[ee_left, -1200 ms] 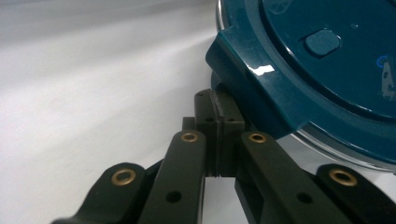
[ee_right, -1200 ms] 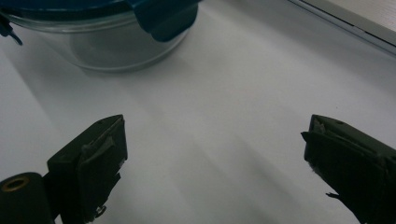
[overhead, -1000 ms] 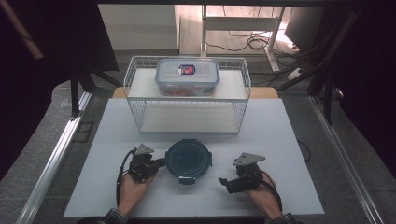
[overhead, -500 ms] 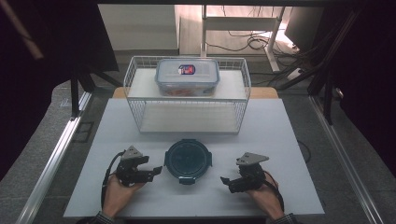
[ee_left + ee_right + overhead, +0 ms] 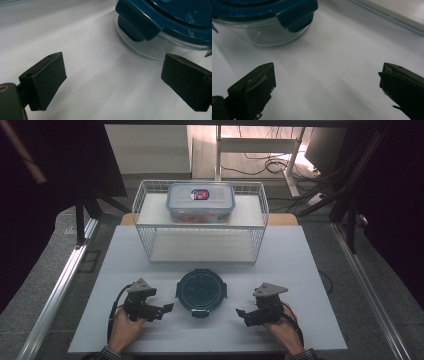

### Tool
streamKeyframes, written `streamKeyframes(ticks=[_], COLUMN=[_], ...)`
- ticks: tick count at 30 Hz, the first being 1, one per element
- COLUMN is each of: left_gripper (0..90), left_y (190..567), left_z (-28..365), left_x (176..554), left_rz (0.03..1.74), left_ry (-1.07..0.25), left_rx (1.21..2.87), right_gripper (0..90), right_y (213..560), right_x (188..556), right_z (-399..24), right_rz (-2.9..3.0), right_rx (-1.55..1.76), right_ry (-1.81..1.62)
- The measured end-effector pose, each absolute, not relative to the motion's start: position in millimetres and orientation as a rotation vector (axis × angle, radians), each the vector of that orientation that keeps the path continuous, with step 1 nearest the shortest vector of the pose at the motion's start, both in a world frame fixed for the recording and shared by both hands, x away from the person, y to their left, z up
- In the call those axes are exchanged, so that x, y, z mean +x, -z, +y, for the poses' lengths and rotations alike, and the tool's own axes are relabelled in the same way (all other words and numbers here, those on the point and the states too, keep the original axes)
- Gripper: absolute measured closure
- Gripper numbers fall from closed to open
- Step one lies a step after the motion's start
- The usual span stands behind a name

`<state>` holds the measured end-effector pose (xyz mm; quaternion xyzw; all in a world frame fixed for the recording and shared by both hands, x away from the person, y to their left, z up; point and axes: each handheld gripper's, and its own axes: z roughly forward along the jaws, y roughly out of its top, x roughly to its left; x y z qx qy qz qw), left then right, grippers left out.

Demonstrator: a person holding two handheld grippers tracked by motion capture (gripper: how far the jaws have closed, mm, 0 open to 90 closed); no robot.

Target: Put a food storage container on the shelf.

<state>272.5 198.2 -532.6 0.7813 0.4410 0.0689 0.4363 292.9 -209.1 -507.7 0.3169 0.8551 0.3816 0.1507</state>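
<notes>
High view: a round glass container (image 5: pixel 201 291) with a dark teal clip-on lid sits on the white table (image 5: pixel 310 270), near its front edge and midway between the two grippers. Nothing can be made out inside it from above; in the left gripper view (image 5: pixel 160 27) and the right gripper view (image 5: pixel 262 22) its clear wall shows under the lid, with the side clips folded down, and what can be seen through the glass looks bare.

Behind it stands a white wire basket (image 5: pixel 200 227), holding a rectangular clear food box (image 5: pixel 200 202) with a bluish lid and a red-and-blue label; something reddish shows through its wall, too small to identify.

The left gripper (image 5: pixel 167 307), held in a hand (image 5: pixel 122 330), points toward the container's left side, just apart from it. Its jaws have just been opening and now stand wide, with nothing between them. The right gripper (image 5: pixel 241 315), in the other hand (image 5: pixel 285 332), points at the container's right side, jaws spread wide and gripping nothing.
</notes>
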Motion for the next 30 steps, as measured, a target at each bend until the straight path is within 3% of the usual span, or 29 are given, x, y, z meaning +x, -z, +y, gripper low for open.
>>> streamKeyframes(ticks=[11, 22, 30], left_gripper=[4.6, 4.7, 5.6], left_y=[518.6, 498.0, 508.3], left_z=[198.8, 176.7, 166.8], left_x=[280.8, 297.7, 319.7], left_rz=[1.042, 0.955, 0.956], left_ry=[-0.109, -0.072, 0.1], left_rx=[1.886, 1.951, 1.944], right_gripper=[0.5, 0.0, 3.3], right_y=[499.1, 478.4, 485.9], right_x=[294.9, 306.4, 331.4], right_z=[-202.4, -174.0, -144.3], right_rz=[2.481, 2.577, 2.7], right_rx=[0.886, 0.934, 1.011], right_ry=[-1.156, -1.214, -1.208])
